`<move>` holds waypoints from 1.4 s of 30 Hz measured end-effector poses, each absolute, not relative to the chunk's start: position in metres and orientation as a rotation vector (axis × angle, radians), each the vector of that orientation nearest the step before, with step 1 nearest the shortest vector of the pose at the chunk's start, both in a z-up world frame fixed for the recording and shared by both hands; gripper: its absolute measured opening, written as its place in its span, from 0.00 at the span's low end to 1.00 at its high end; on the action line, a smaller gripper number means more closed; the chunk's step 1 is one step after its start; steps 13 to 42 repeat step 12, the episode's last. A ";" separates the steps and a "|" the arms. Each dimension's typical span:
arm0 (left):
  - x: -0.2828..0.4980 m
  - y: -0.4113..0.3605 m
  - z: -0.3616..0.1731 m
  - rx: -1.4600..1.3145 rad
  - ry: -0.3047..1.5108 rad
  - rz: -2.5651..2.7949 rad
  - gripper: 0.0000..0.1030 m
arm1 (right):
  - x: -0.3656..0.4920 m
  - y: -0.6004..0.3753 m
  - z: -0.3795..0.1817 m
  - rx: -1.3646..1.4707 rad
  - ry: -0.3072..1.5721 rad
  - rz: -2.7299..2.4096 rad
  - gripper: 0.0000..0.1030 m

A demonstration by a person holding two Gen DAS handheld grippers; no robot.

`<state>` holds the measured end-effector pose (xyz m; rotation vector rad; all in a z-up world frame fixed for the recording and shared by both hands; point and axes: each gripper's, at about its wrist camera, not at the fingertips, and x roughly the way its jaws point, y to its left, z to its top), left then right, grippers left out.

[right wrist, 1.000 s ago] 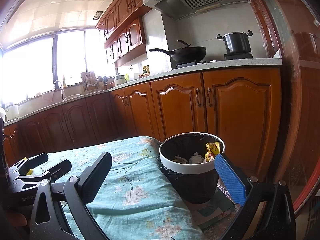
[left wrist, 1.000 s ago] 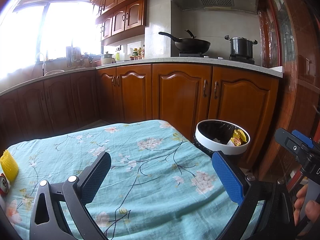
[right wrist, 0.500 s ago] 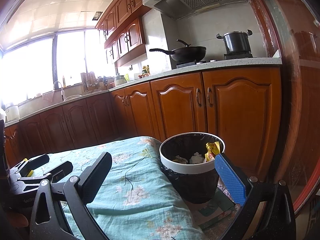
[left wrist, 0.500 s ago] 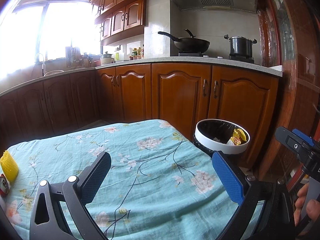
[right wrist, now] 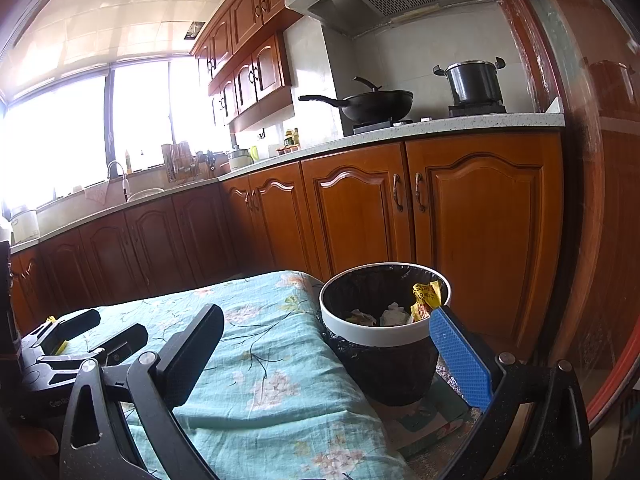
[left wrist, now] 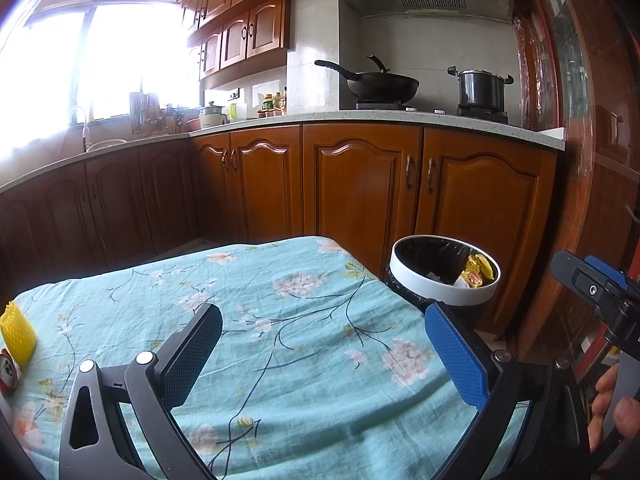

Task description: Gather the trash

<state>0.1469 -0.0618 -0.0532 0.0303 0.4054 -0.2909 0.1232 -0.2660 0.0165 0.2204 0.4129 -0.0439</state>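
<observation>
A black trash bin with a white rim [left wrist: 440,286] stands on the floor at the table's far right corner; it also shows in the right wrist view [right wrist: 376,332]. It holds yellow wrappers [right wrist: 426,298] and crumpled white paper [right wrist: 392,314]. My left gripper [left wrist: 324,354] is open and empty above the floral tablecloth [left wrist: 280,300]. My right gripper [right wrist: 326,354] is open and empty, just in front of the bin. A yellow foam net [left wrist: 18,334] and a can [left wrist: 8,370] lie at the table's left edge.
Wooden kitchen cabinets [left wrist: 360,188] run behind the table, close to the bin. A wok [left wrist: 380,84] and a pot [left wrist: 480,88] sit on the counter. The other gripper shows in the left wrist view at far right [left wrist: 600,292] and in the right wrist view at far left [right wrist: 80,344].
</observation>
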 end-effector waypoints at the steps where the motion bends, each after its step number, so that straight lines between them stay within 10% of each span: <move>1: 0.147 -0.062 -0.053 0.030 0.405 -0.291 0.99 | 0.123 -0.266 0.016 0.220 0.414 -0.044 1.00; 42: 0.152 -0.058 -0.054 0.017 0.421 -0.296 0.99 | 0.128 -0.266 0.014 0.226 0.429 -0.038 1.00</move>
